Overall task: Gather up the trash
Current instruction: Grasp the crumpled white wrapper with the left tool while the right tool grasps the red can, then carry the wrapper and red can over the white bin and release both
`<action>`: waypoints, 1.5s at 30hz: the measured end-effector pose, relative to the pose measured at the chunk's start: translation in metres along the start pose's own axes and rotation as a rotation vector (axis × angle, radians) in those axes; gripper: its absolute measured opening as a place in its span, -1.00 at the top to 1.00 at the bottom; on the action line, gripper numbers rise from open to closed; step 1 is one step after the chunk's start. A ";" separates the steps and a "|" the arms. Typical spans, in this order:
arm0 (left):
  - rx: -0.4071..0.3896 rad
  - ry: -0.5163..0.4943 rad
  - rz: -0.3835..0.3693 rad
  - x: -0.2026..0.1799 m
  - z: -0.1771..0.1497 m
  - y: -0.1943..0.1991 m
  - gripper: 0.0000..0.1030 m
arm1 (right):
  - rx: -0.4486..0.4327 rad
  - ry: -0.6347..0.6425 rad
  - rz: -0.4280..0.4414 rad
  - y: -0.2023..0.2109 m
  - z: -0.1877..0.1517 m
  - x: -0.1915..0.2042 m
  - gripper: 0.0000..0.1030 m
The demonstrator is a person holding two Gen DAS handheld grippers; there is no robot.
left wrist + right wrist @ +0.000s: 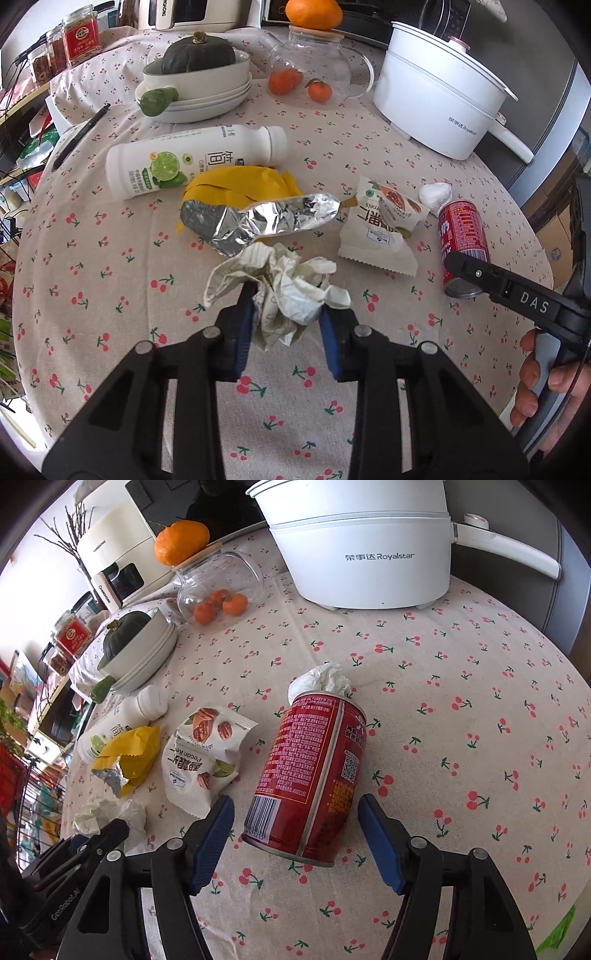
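Observation:
My left gripper (286,310) is shut on a crumpled paper wrapper (280,291), just above the cherry-print tablecloth (110,295). Beyond it lie a yellow foil-lined bag (255,206), a white lime drink bottle (192,162), a white pecan snack packet (380,229), a white tissue ball (436,194) and a red can (463,243) on its side. My right gripper (295,819) is open, its jaws on either side of the red can's (314,771) base, not touching. The crumpled paper (110,814) and left gripper show at lower left in the right wrist view.
A white electric pot (436,99) stands at the back right. A glass teapot (310,70) with small oranges, stacked bowls (199,88) holding a green squash, jars (79,35) and a black pen (79,136) are at the back and left.

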State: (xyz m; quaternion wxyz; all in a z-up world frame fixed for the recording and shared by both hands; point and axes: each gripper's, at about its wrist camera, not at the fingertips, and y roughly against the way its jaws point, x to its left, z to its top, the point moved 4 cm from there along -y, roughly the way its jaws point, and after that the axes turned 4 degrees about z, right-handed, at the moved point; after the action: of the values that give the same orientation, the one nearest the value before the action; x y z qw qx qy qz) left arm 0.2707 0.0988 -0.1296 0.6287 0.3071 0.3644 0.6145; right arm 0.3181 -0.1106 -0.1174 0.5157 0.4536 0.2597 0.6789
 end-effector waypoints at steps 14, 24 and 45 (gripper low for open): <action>-0.033 -0.048 -0.032 -0.015 -0.003 0.028 0.32 | -0.015 0.036 -0.024 0.030 -0.002 -0.009 -0.07; -0.051 -0.090 -0.093 -0.047 -0.012 0.052 0.32 | -0.062 0.027 -0.032 0.085 -0.001 -0.035 -0.06; -0.051 -0.284 -0.261 -0.173 -0.040 0.070 0.32 | -0.107 -0.044 -0.164 0.210 -0.049 -0.159 -0.06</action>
State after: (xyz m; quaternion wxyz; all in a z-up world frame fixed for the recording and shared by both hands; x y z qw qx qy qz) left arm 0.2025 -0.0725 -0.0786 0.7558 0.3247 0.2930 0.4873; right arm 0.1861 -0.3235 -0.0231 0.5987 0.4173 0.2480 0.6372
